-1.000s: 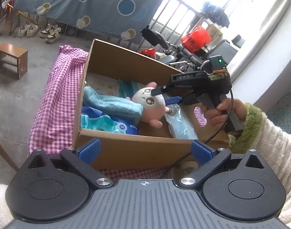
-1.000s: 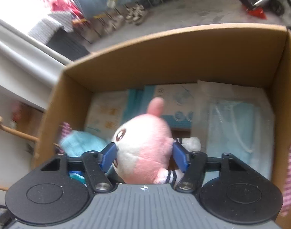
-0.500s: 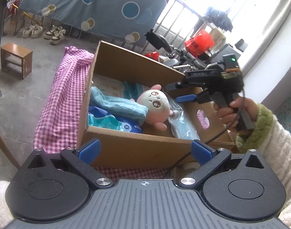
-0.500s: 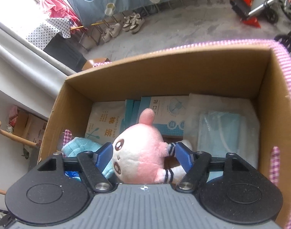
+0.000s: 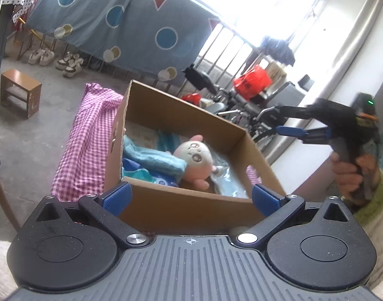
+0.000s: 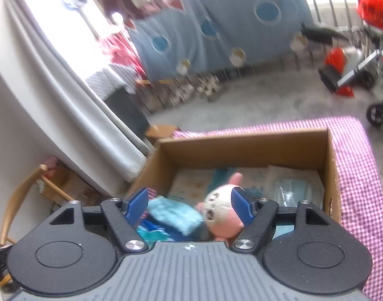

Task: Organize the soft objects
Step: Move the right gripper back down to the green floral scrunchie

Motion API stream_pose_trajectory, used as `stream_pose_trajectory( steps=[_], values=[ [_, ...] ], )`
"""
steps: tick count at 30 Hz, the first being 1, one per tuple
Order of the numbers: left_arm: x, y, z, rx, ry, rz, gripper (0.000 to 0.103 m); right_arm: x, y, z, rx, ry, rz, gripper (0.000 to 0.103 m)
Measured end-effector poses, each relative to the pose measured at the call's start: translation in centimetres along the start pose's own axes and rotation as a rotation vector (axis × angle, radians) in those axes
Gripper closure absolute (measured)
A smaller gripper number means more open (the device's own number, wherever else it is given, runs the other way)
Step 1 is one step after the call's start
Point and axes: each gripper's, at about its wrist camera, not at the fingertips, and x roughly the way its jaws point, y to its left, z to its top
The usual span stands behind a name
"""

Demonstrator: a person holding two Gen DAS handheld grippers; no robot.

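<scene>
so the right tool [image 5: 279, 119] is pulling up and away toward the right of the frame, jaws just spreading apart and empty, leaving the pink plush [image 5: 195, 159] lying in the cardboard box [image 5: 186, 208] mid-frame, while the left tool [image 5: 190, 197] is sitting wide open, looks like that one's done

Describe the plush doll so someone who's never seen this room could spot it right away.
Find the open cardboard box on the pink checked cloth. The plush doll lies inside it, beside a folded light-blue cloth. It alone has a round cream face and pink limbs.
</scene>
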Motion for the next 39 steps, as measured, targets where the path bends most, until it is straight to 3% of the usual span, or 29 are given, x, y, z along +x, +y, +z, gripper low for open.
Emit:
stream_pose_trajectory(
  steps=[4, 8, 13, 17, 21, 23, 27, 32, 39],
  values=[
    [-0.6, -0.3, -0.3, 0.037, -0.013, -0.002, 0.001, -4.5, 2.2, -2.0, -0.043, -0.1, 0.031, 0.004],
    [-0.9, -0.8, -0.9, 0.082, -0.023, 0.016, 0.001, -8.3, 4.6, -5.3, -0.114, -0.19, 0.001, 0.0],
    [-0.1, -0.7, -1.6, 0.085, 0.024, 0.034, 0.001, -10.3, 5.3, -9.9, -0.12, -0.206, -0.159, 0.0],
    [0.7, -0.8, -2.0, 0.073, 0.083, 0.016, 0.0, -10.6, 5.3, -14.3, -0.145, -0.219, -0.365, 0.0],
    [1.5, -1.4, -2.6, 0.072, 0.132, -0.03, 0.0, -10.2, 5.0, -18.4, -0.17, -0.204, -0.527, 0.0],
    [1.7, -1.7, -3.1, 0.073, 0.128, -0.066, 0.0, -9.9, 4.9, -19.8, -0.181, -0.205, -0.569, 0.0],
    [3.1, -3.6, -4.3, 0.148, 0.148, -0.074, 0.0, -10.4, 4.3, -22.0, -0.171, -0.246, -0.5, 0.0],
    [5.8, -6.5, -6.4, 0.288, 0.221, -0.007, 0.0, -10.6, 2.8, -23.4, -0.105, -0.308, -0.392, 0.0],
    [8.4, -8.0, -8.8, 0.363, 0.301, 0.025, 0.001, -8.4, 0.5, -23.8, -0.002, -0.264, -0.309, 0.0]
  ],
)
